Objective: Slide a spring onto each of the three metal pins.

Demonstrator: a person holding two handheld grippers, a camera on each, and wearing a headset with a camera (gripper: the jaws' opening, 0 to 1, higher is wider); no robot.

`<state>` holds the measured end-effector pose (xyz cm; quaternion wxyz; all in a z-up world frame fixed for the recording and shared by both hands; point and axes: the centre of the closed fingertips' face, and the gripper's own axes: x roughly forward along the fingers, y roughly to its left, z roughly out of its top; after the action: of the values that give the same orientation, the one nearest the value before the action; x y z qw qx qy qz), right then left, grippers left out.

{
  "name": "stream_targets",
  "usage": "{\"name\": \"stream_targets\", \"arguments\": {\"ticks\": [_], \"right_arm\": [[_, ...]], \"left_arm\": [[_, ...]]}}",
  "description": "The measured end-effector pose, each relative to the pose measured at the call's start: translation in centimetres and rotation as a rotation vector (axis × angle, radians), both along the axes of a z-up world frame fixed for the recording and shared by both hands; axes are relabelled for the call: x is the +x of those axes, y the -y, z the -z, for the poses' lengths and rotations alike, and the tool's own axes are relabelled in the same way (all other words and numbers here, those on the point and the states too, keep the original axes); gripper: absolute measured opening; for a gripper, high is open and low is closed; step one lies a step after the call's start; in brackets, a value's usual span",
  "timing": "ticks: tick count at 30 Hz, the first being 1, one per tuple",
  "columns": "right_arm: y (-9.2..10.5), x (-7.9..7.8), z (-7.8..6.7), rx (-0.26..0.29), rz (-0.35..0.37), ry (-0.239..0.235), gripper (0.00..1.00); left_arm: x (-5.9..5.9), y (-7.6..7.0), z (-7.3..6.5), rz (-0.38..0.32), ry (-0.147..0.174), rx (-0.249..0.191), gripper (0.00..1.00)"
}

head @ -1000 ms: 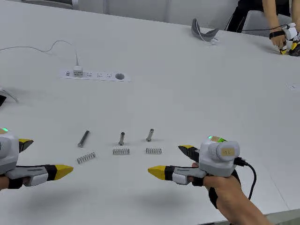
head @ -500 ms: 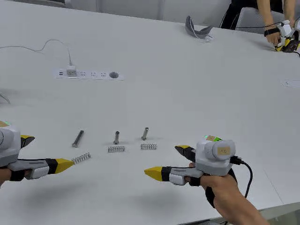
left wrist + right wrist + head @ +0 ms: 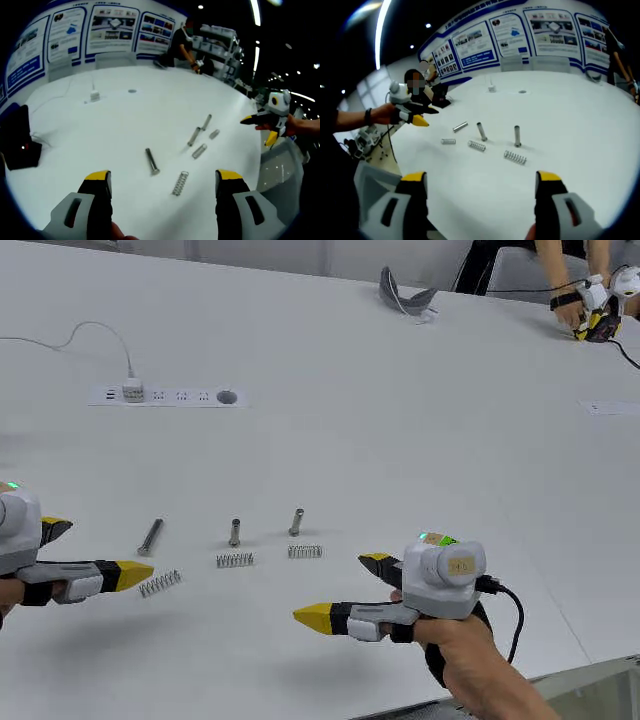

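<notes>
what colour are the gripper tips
Yellow, on both the left gripper and the right gripper; it shows best in the head view.

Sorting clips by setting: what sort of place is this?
Probably a lab or showroom: a big white worktable, blue display posters along the wall, and a power strip on it.

- Metal pins: counted three, in a row: left pin (image 3: 150, 536), middle pin (image 3: 235, 532), right pin (image 3: 297, 522).
- Springs: counted three, one lay on the near side of each pin: left spring (image 3: 160, 584), middle spring (image 3: 235, 560), right spring (image 3: 305, 551).
- Hand-held grippers at the near edge: two, left gripper (image 3: 110, 548) and right gripper (image 3: 329, 587).
- Power strip (image 3: 165, 396): one, far left; one white plug (image 3: 132, 391) sat in it.
- Grey curved object (image 3: 405, 295): one, far right.
</notes>
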<state>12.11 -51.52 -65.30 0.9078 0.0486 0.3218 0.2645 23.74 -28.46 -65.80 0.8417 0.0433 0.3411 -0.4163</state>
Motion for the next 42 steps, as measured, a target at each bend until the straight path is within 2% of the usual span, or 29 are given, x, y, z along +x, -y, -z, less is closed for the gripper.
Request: {"name": "stream_targets", "arguments": {"ticks": [14,28,32,36,38,42], "right_arm": [[1.1,-0.3,-0.4,-0.001,0.011,0.002,0.90],[2.1,-1.1,0.1,0.004,0.041,-0.010,0.88],[2.4,-1.2,0.1,0.009,0.050,-0.009,0.87],[2.5,-1.3,0.1,0.012,0.053,-0.010,0.87],[2.5,-1.4,0.2,0.012,0.055,-0.011,0.87],[2.6,-1.5,0.3,0.010,0.055,-0.014,0.87]], "left_arm": [[1.9,2.4,1.1,0.009,-0.013,0.005,0.84],[3.1,4.3,2.8,0.021,-0.040,0.025,0.79],[3.3,4.5,3.7,0.028,-0.039,0.063,0.72],[3.5,4.9,4.2,0.029,-0.051,0.054,0.64],[3.6,5.0,4.7,0.032,-0.054,0.065,0.57],[4.0,4.9,5.4,0.013,-0.056,0.081,0.52]]}}
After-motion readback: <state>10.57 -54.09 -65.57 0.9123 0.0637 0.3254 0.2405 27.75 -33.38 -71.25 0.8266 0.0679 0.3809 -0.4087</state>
